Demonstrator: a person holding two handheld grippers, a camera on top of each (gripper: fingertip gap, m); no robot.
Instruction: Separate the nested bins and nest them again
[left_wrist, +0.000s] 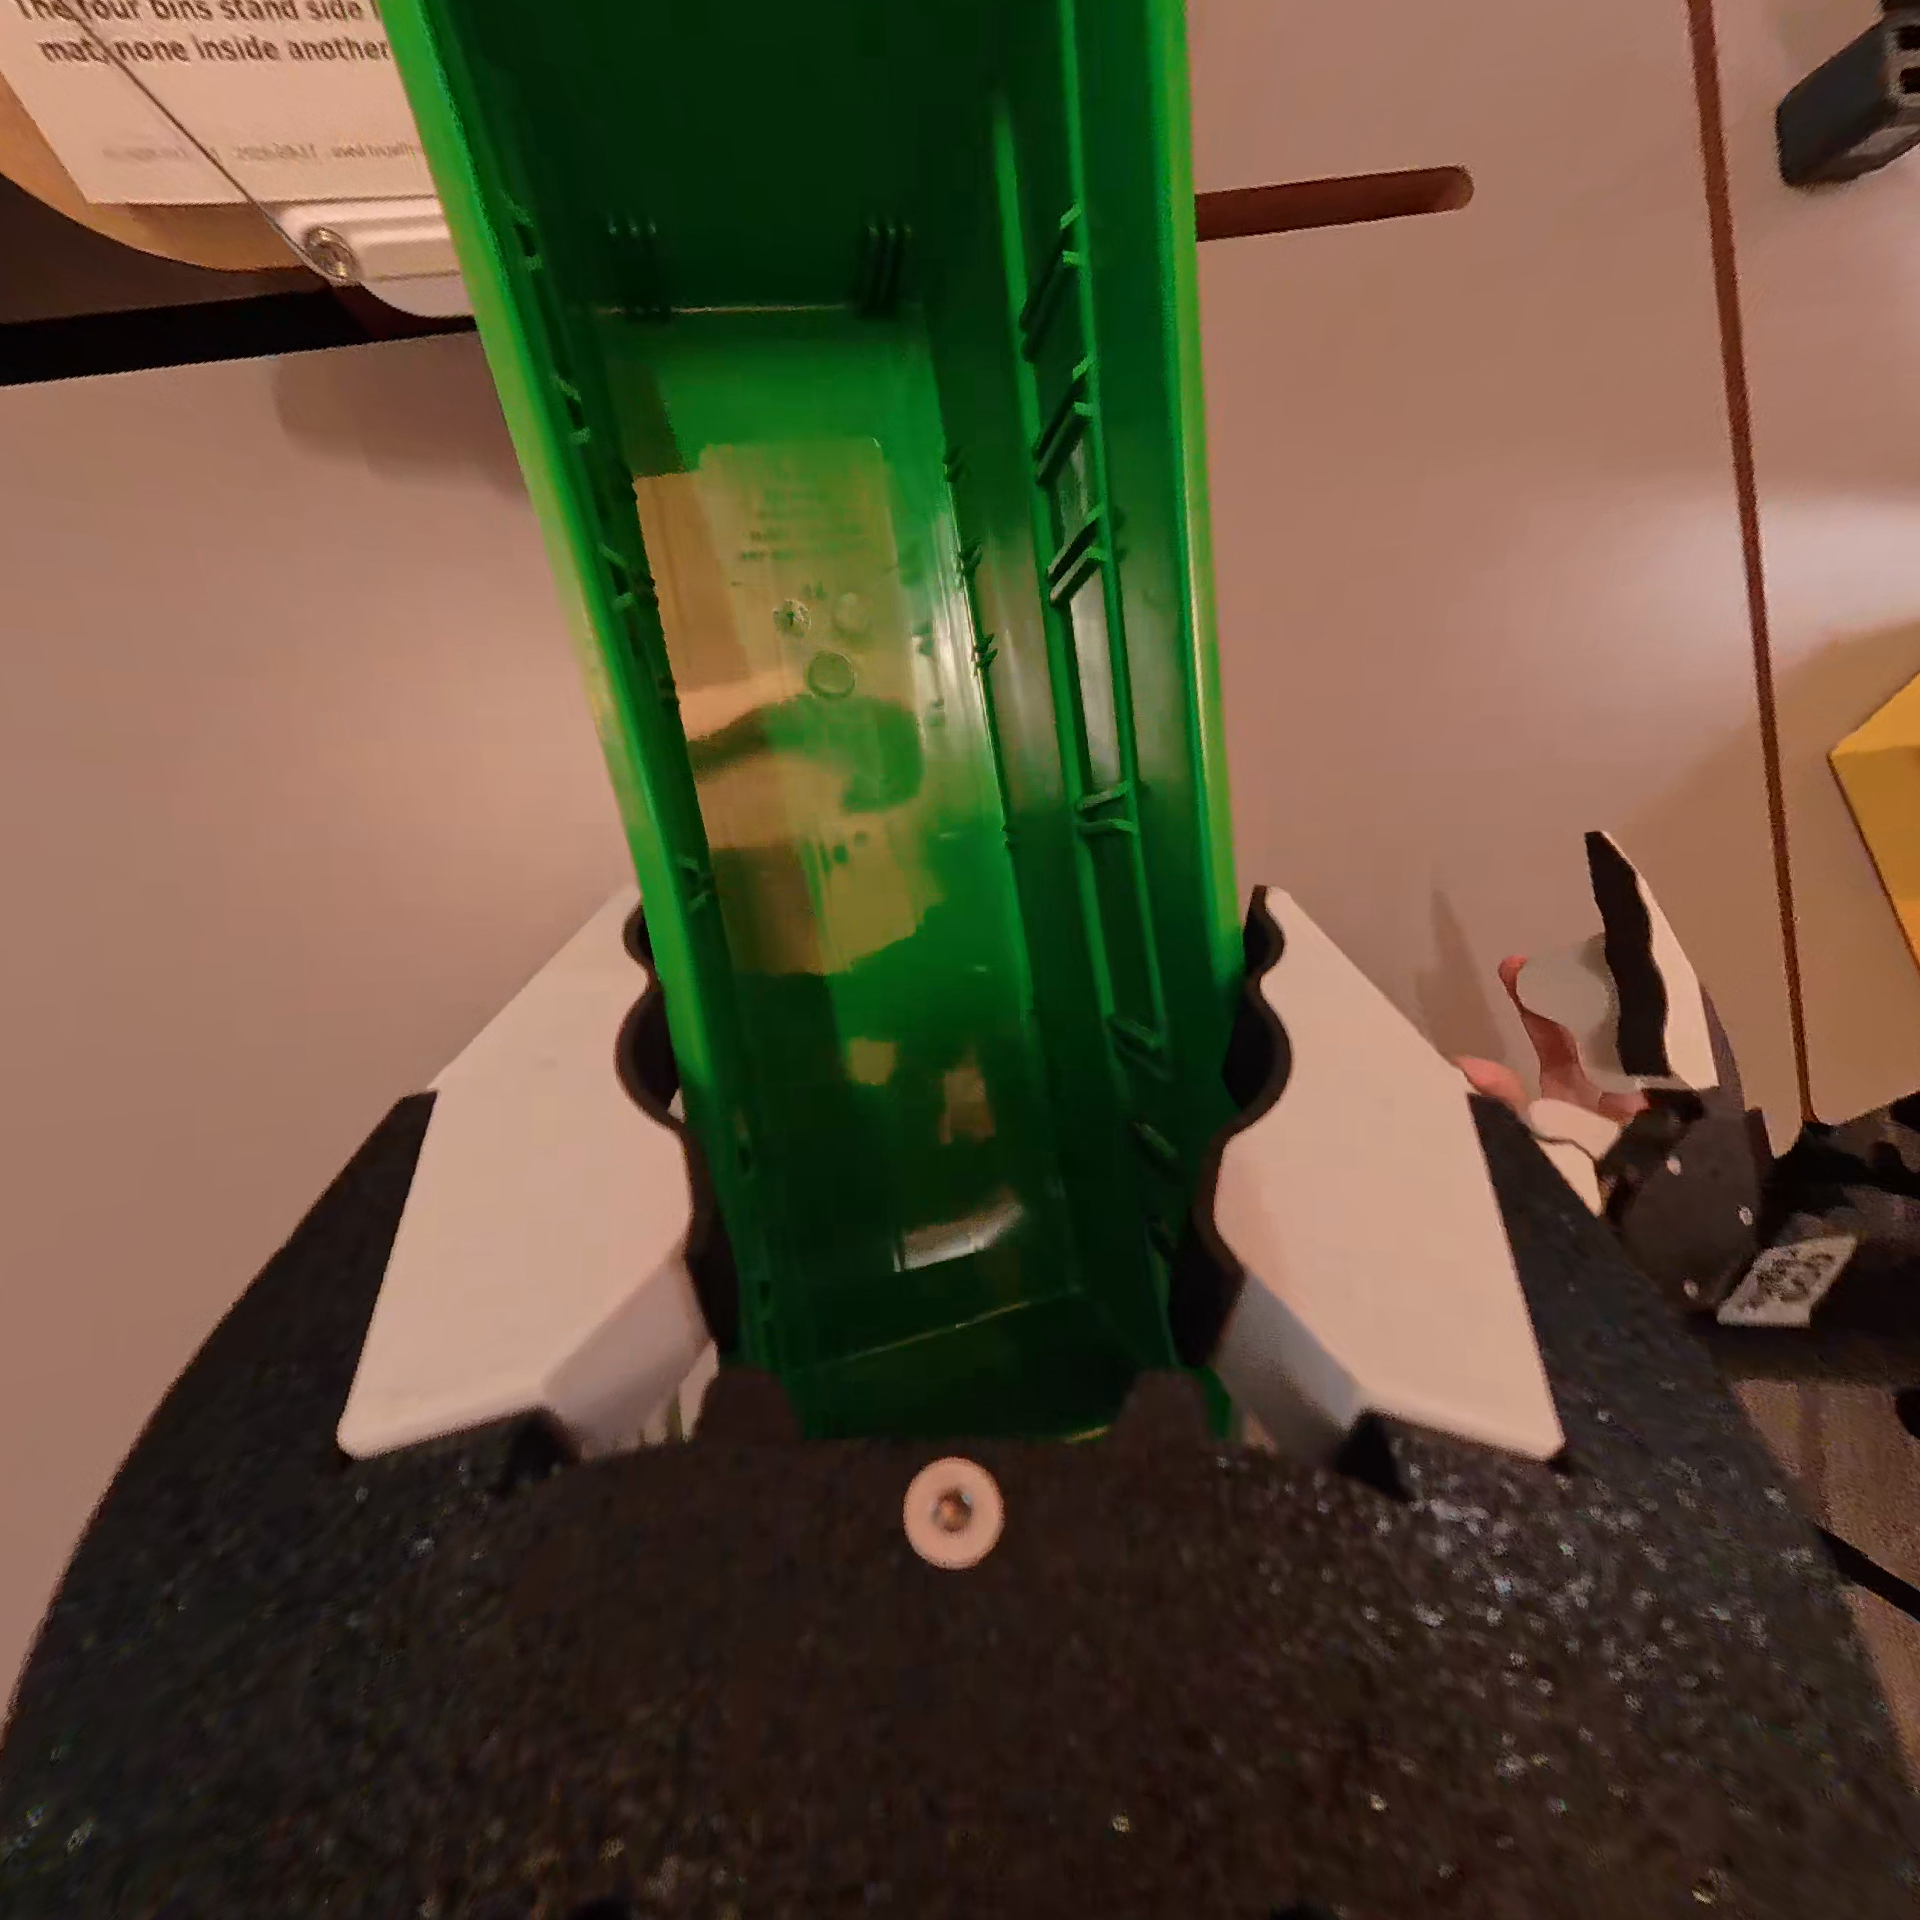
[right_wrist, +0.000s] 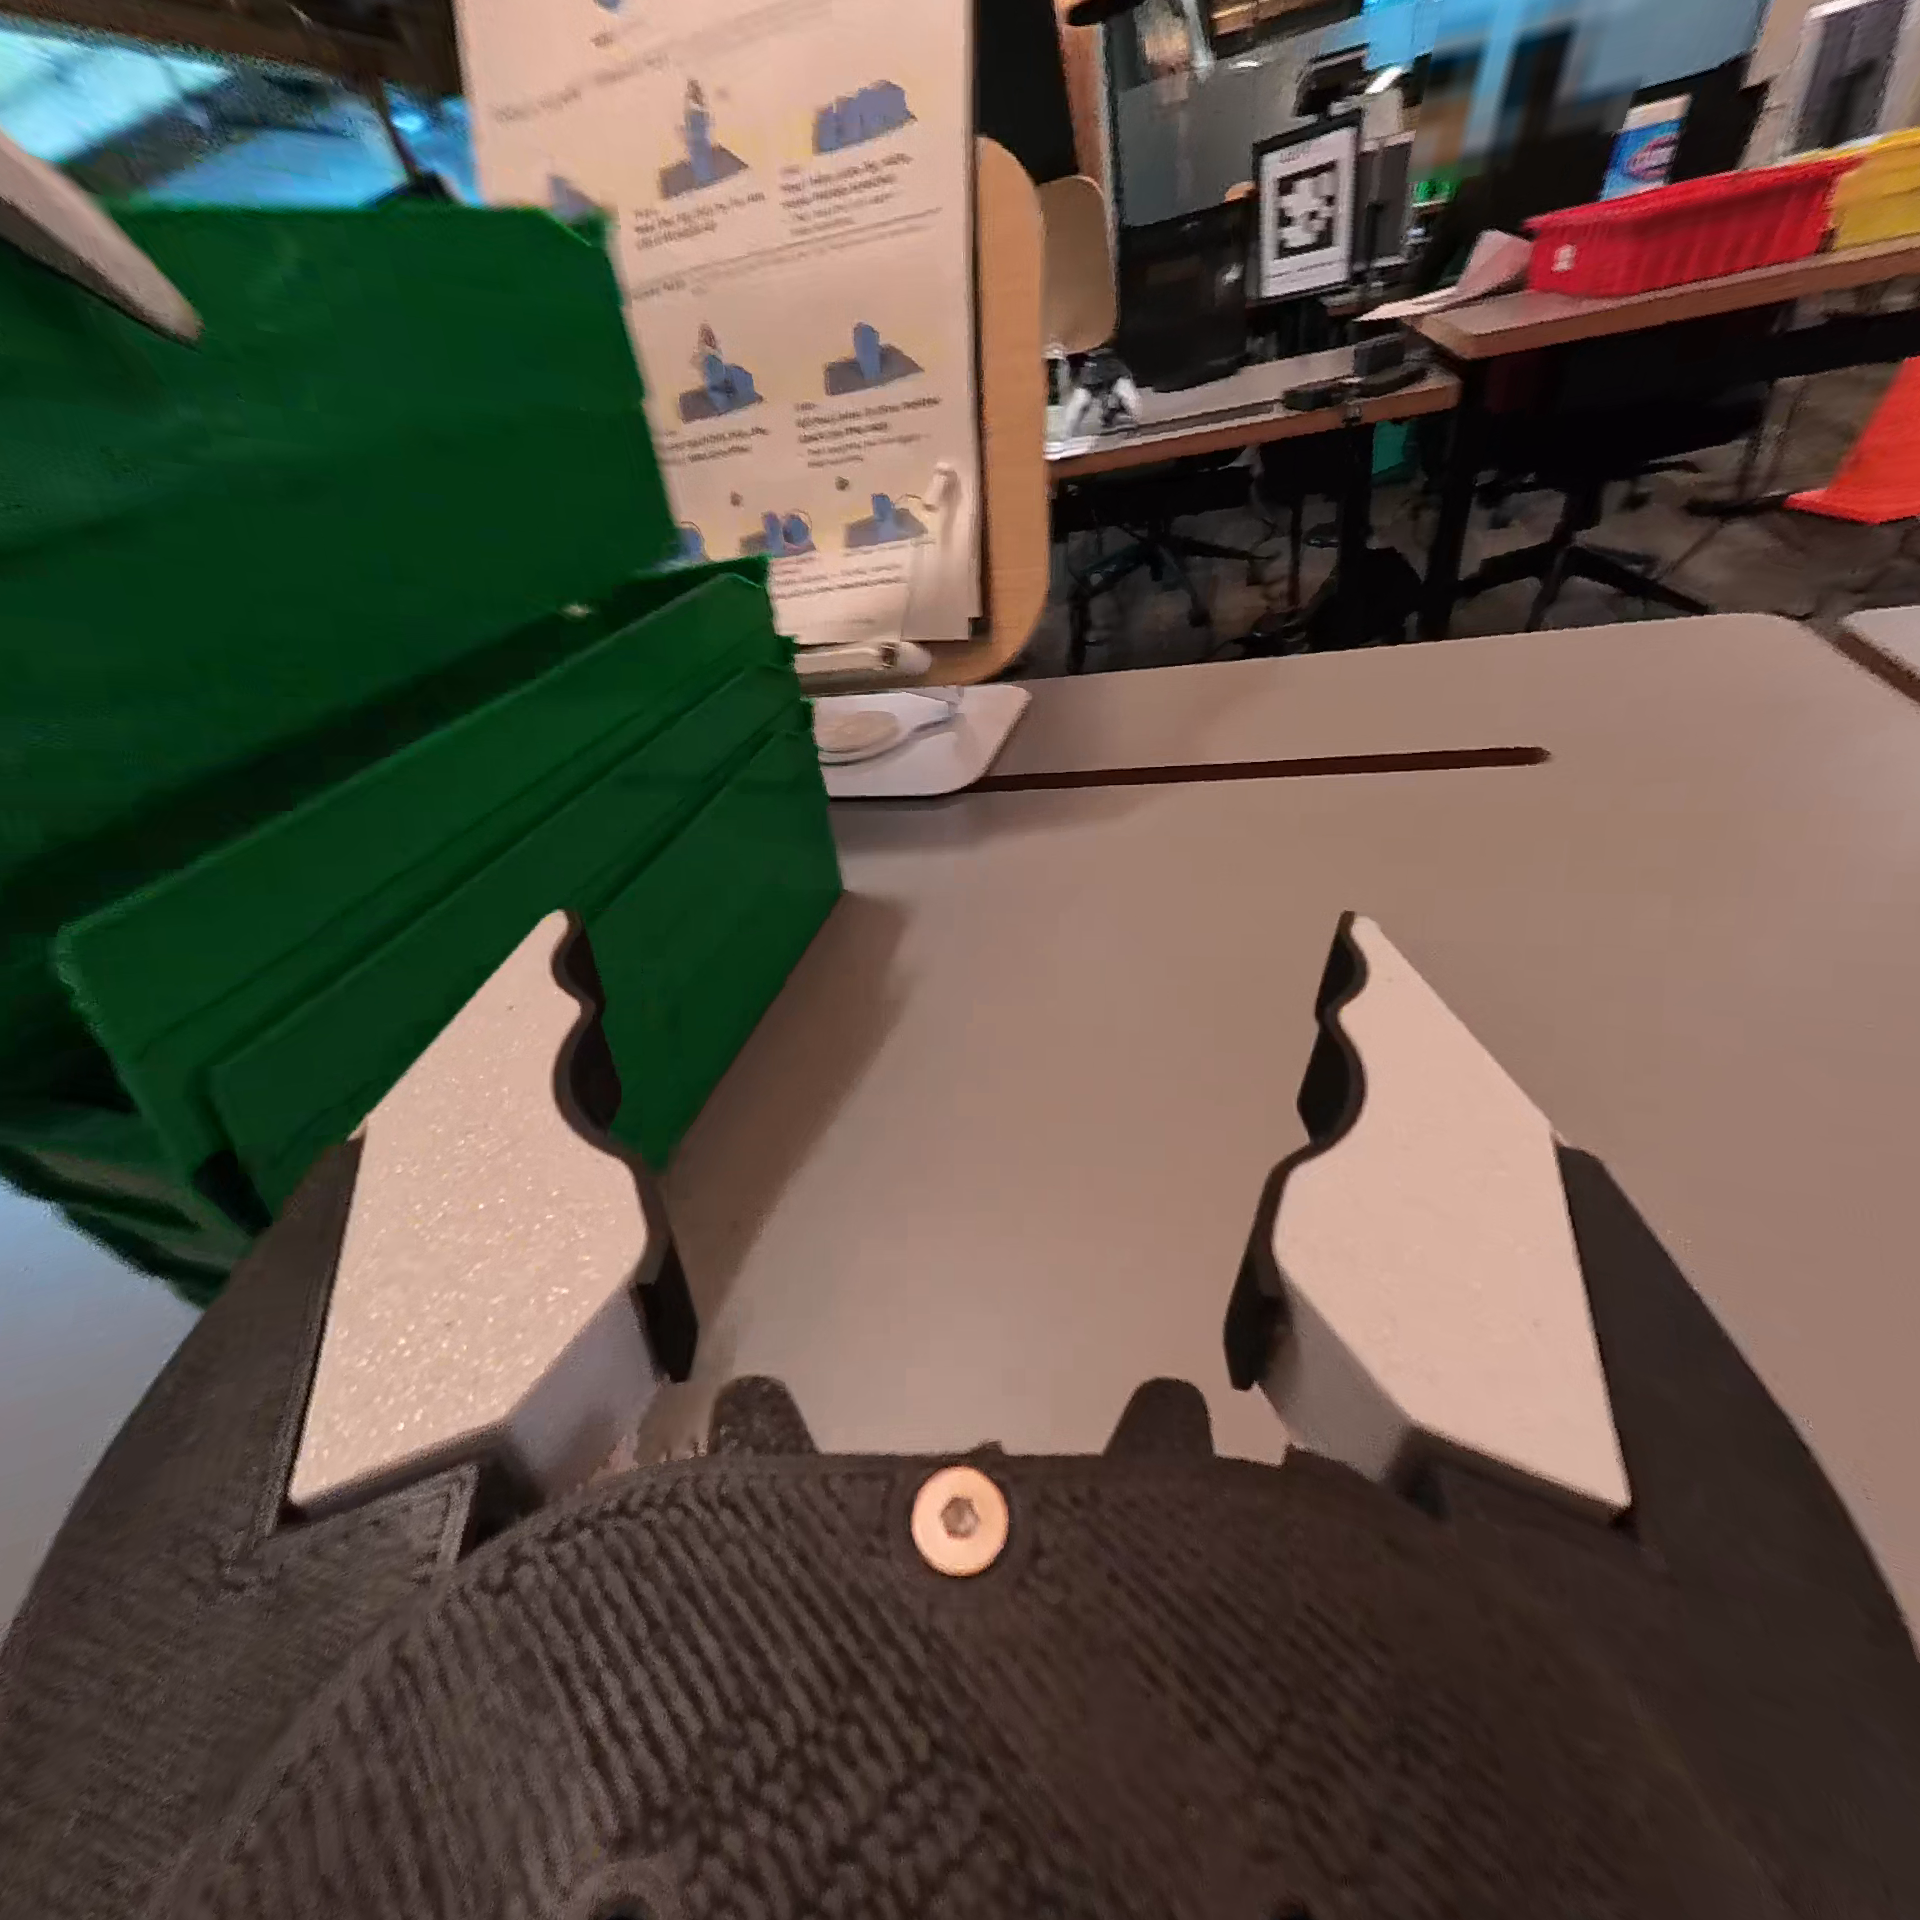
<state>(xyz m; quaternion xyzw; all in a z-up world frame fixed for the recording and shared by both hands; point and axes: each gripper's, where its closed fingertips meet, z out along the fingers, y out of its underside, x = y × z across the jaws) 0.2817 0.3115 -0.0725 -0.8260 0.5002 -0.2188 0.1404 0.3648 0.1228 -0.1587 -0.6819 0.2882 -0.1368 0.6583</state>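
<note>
One green bin pinched across its width by left gripper, long axis straight ahead along the fingers, raised over table. Right gripper spread, empty; remaining green bins stacked ahead-left, nearer its left finger.

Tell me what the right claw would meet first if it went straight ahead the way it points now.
Probably nothing soon: the open right claw points over bare grey table. The green bins stand just left of its line, though the left finger might graze them.
</note>
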